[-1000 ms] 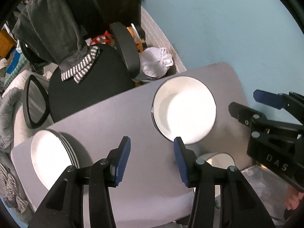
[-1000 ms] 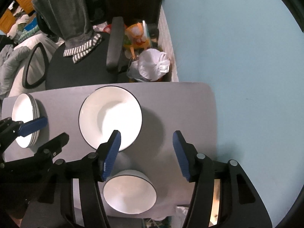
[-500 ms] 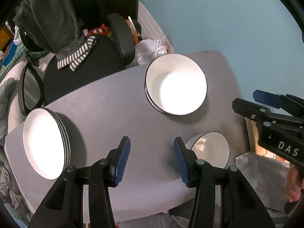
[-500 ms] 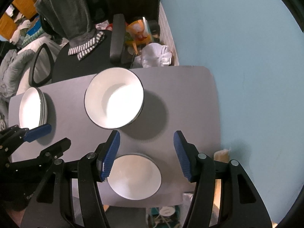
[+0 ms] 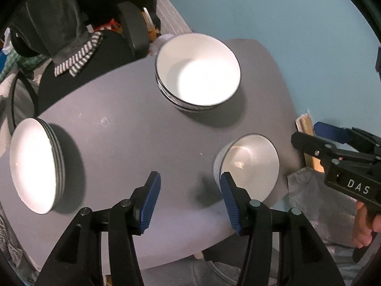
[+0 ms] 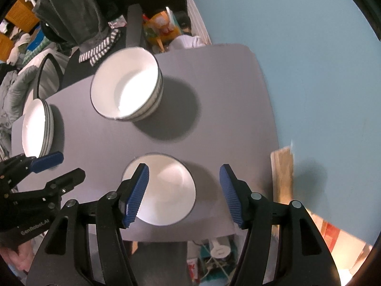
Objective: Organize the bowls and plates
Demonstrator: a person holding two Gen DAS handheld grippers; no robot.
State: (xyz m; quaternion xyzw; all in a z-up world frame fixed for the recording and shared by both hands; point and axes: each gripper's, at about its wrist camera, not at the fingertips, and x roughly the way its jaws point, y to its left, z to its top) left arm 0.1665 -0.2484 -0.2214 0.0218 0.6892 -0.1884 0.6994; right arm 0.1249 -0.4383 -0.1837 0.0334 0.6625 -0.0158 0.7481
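Where both tools hover with jaws apart, grey tabletop (image 6: 214,100), stacked bowls (image 6: 126,83) at 11 o'clock, plates (image 6: 35,128) at 9, single bowl (image 6: 171,186) at 6, blue wall (image 6: 297,47), office chair (image 5: 100,54) behind.

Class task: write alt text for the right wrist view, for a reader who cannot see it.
The open right gripper hovers above a single white bowl near the front edge of a grey table. Farther back stand a stack of larger bowls and, at left, a stack of plates; the left gripper shows at lower left.

Overhead glare, perhaps slight blur
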